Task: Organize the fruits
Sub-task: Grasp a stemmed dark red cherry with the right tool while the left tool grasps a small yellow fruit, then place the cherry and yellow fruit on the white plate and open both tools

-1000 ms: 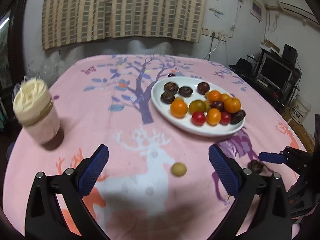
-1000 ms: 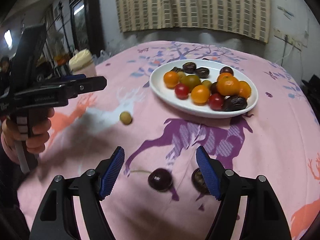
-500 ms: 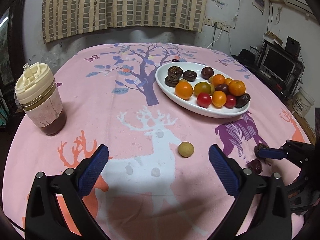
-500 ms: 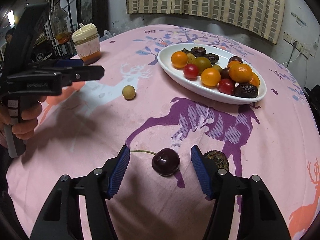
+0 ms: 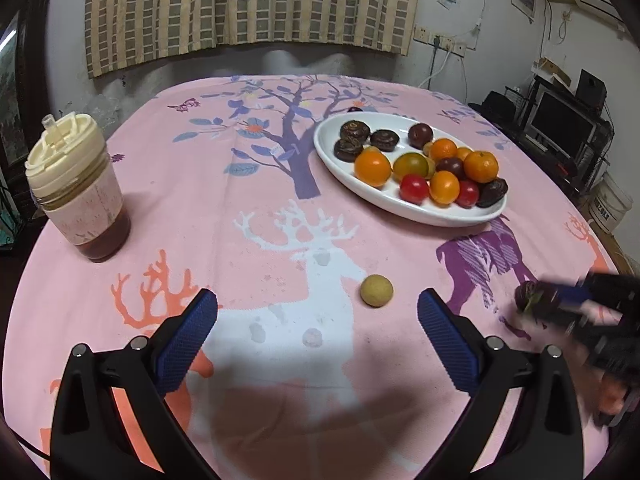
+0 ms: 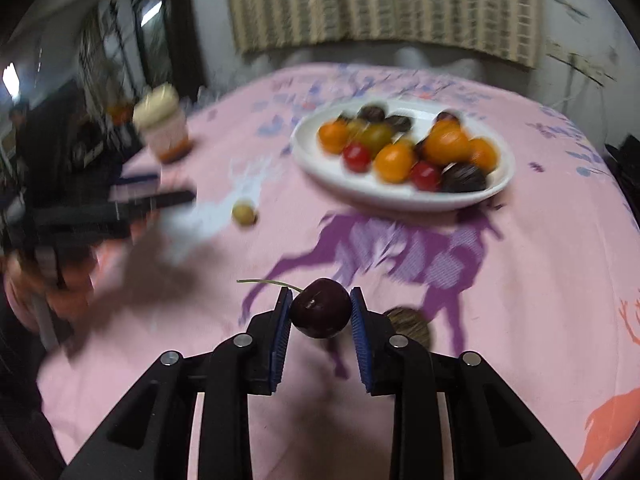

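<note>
My right gripper (image 6: 320, 294) has its jaws closing tight on a dark red cherry (image 6: 320, 314); both blue pads press its sides and its stem points left. A brown wrinkled fruit (image 6: 410, 322) lies on the cloth just right of the fingers. The white oval plate (image 6: 400, 200) beyond holds several orange, red, green and dark fruits. My left gripper (image 5: 316, 300) stands open above the cloth, holding nothing, with a small yellow fruit (image 5: 376, 290) lying between and slightly ahead of its fingertips. The left wrist view shows the plate (image 5: 420, 216) at upper right and the right gripper (image 5: 560, 300) blurred at the right edge.
A lidded cup (image 5: 76, 196) with a brown drink stands at the left of the round table with its pink deer-print cloth (image 5: 280, 208). One dark fruit (image 5: 354, 109) lies behind the plate. A monitor and shelves stand past the table's right edge. A hand holds the left gripper (image 6: 160, 200).
The right gripper's jaws have shut on the cherry that lay between them. The right wrist view has turned blurred with motion. The left gripper has stayed open over the yellow fruit.
</note>
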A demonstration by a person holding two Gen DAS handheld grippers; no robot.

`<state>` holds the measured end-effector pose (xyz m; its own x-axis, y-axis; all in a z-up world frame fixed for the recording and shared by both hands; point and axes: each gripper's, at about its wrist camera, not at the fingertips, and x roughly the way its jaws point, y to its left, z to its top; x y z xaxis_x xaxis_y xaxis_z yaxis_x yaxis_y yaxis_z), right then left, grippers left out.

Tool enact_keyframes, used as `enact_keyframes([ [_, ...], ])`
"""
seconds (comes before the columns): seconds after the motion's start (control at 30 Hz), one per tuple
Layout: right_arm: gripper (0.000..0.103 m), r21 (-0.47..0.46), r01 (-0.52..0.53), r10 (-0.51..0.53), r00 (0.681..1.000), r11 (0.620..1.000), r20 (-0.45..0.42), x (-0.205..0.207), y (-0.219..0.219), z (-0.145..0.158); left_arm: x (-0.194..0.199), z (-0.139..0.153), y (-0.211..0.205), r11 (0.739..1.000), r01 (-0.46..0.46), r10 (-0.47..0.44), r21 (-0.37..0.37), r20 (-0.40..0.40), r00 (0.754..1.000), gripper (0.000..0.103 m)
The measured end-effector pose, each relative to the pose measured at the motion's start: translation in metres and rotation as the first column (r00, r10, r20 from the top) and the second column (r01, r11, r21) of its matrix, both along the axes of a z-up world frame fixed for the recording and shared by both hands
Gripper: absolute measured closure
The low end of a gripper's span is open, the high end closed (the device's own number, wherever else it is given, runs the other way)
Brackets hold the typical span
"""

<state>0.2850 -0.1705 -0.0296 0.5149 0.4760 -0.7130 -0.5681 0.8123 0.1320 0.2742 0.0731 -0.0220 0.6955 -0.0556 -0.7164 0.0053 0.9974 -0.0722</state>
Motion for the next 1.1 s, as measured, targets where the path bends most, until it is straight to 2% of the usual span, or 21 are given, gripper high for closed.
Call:
enact_keyframes([
  [0.1,0.073,0.106,0.107,-0.11,0.994,0.989,0.024,0.006,-0.034,0.018,0.001,-0.009,-0.014,0.998,0.061,-0.061,-0.011,-0.034,0.998,0.005],
  [0.23,0.073,0.142,0.193,-0.198,0.98,0.971,0.02,0.009,-0.06,0.022,0.006,-0.017,-0.034,0.994,0.105,-0.104,0.034,-0.034,0.994,0.005],
  [0.27,0.073,0.153,0.209,-0.213,0.977,0.966,0.01,0.01,-0.065,0.022,0.009,-0.018,-0.036,0.994,0.109,-0.108,0.03,-0.035,0.994,0.008],
  [0.37,0.073,0.149,0.217,-0.219,0.976,0.965,-0.001,0.011,-0.066,0.019,0.023,-0.024,-0.038,0.992,0.129,-0.13,-0.013,-0.067,0.989,0.028],
  [0.47,0.073,0.145,0.211,-0.211,0.977,0.967,-0.013,0.013,-0.063,0.015,0.035,-0.031,-0.037,0.994,0.11,-0.112,-0.027,-0.099,0.989,0.043],
  [0.57,0.073,0.14,0.199,-0.2,0.98,0.97,-0.009,0.011,-0.06,0.016,0.042,-0.035,-0.038,0.994,0.103,-0.106,-0.028,-0.112,0.988,0.052],
  [0.73,0.073,0.135,0.197,-0.198,0.98,0.971,-0.011,0.01,-0.058,0.016,0.047,-0.037,-0.044,0.995,0.099,-0.097,0.012,-0.107,0.989,0.06],
  [0.87,0.073,0.132,0.194,-0.194,0.981,0.972,-0.011,0.009,-0.057,0.015,0.042,-0.036,-0.045,0.995,0.088,-0.083,0.039,-0.105,0.991,0.079],
  [1.0,0.073,0.131,0.171,-0.17,0.985,0.977,-0.018,0.009,-0.052,0.011,0.032,-0.033,-0.047,0.997,0.068,-0.062,0.044,-0.115,0.991,0.079],
  [1.1,0.073,0.189,0.128,-0.12,0.991,0.974,-0.055,0.013,-0.047,0.011,0.032,-0.018,-0.049,0.996,0.091,-0.09,0.005,-0.097,0.991,0.079],
])
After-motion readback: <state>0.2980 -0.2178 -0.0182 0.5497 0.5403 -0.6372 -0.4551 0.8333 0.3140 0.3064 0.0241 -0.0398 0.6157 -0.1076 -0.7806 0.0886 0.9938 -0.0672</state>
